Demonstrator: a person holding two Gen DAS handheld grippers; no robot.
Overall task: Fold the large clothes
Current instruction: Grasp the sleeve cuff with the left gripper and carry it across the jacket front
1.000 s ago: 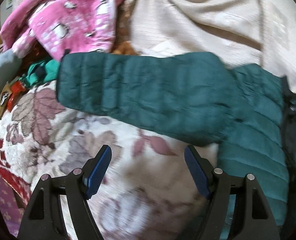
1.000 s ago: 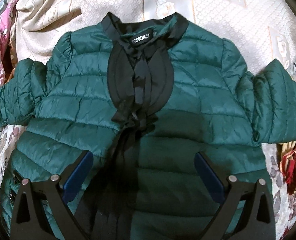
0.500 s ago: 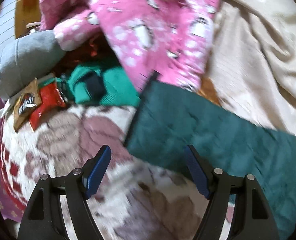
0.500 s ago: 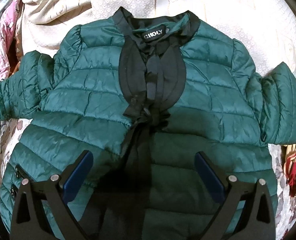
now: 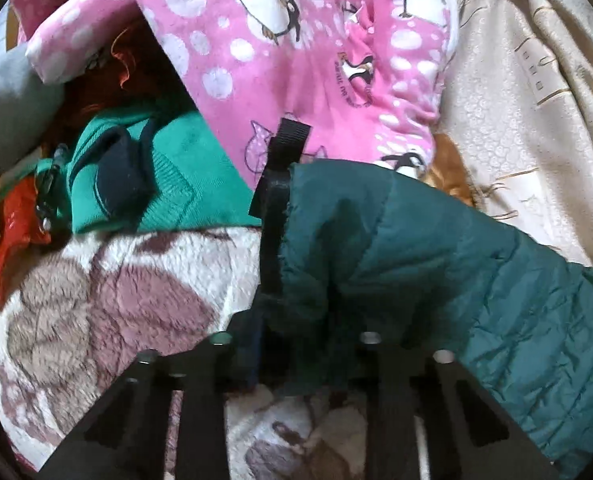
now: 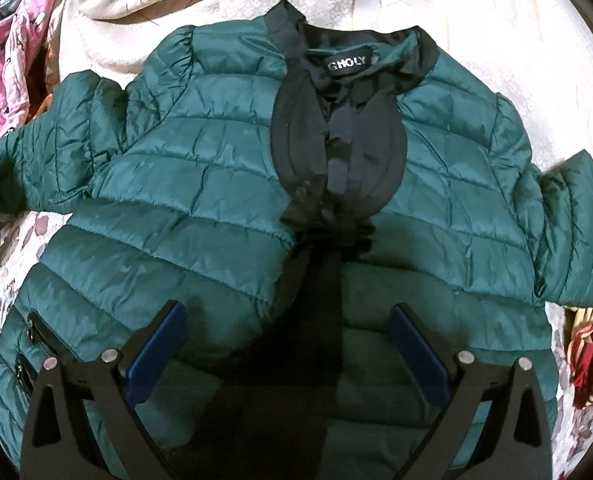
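Note:
A dark green quilted jacket [image 6: 200,184] with a black collar and front trim lies spread face up on the bed, both sleeves out to the sides. In the left wrist view its left sleeve [image 5: 436,264] ends in a black cuff [image 5: 274,216]. My left gripper [image 5: 292,356] is shut on the sleeve end just behind that cuff, the fabric bunched between the jaws. My right gripper [image 6: 288,348] hovers open over the jacket's lower front, nothing between its blue pads [image 6: 156,352].
A pink penguin-print garment [image 5: 296,40], a bright green sweater [image 5: 168,184] and a red item [image 5: 16,232] are piled beyond the cuff. A floral fleece blanket [image 5: 96,300] and a cream quilted cover [image 5: 536,120] lie under the jacket. A red patterned cloth [image 6: 588,344] is at the right.
My left gripper travelled left along the sleeve to its cuff and went from open to shut on the sleeve end. The right gripper edged slightly nearer over the jacket, still open.

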